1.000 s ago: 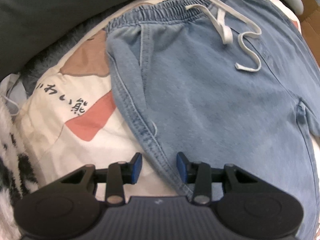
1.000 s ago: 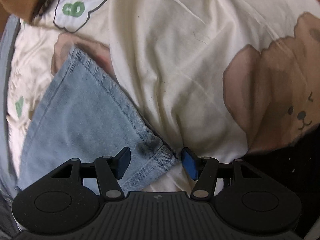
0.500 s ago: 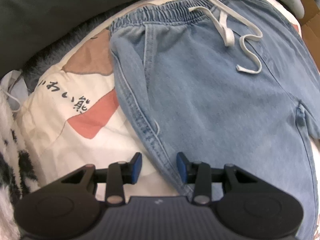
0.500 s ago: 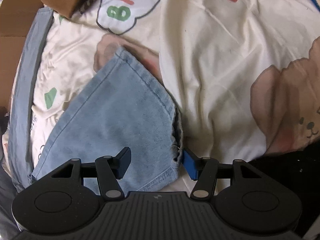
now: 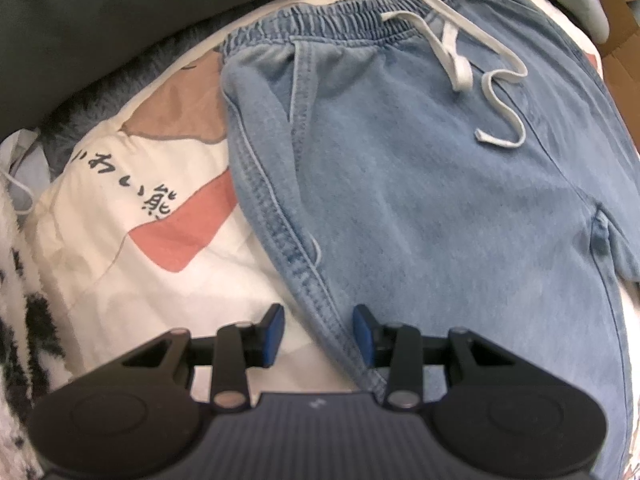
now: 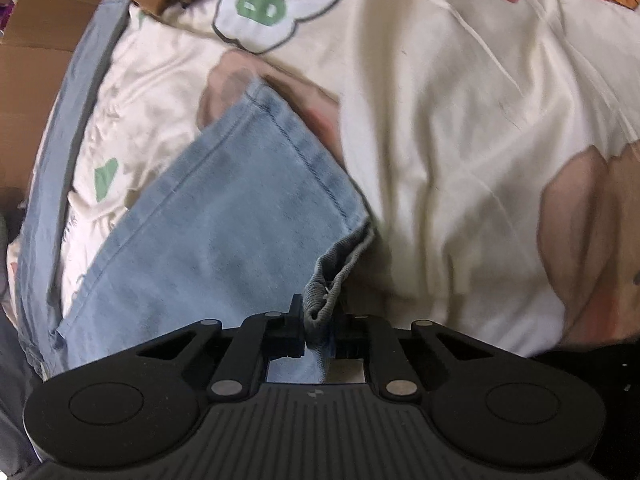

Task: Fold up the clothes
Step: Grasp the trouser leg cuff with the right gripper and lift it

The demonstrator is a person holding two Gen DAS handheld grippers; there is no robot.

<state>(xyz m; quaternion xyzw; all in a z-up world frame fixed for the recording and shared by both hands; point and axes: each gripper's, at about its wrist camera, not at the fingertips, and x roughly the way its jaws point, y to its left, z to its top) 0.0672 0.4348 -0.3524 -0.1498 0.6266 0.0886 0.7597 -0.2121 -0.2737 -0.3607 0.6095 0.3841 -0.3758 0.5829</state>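
Light blue denim pants lie flat on a cartoon-print bedsheet, elastic waistband at the top with a white drawstring. My left gripper is open, its blue pads on either side of the pants' left side seam. In the right wrist view the leg end of the pants lies on the sheet. My right gripper is shut on the bunched corner of the leg hem.
The cream bedsheet has bear prints and lettering. A dark grey cushion lies beyond the waistband. Brown cardboard is at the upper left of the right wrist view. A black-and-white fuzzy fabric is at the left.
My right gripper has closed on the corner of the leg hem, which now bunches between the fingers. My left gripper stays open and has shifted slightly along the side seam.
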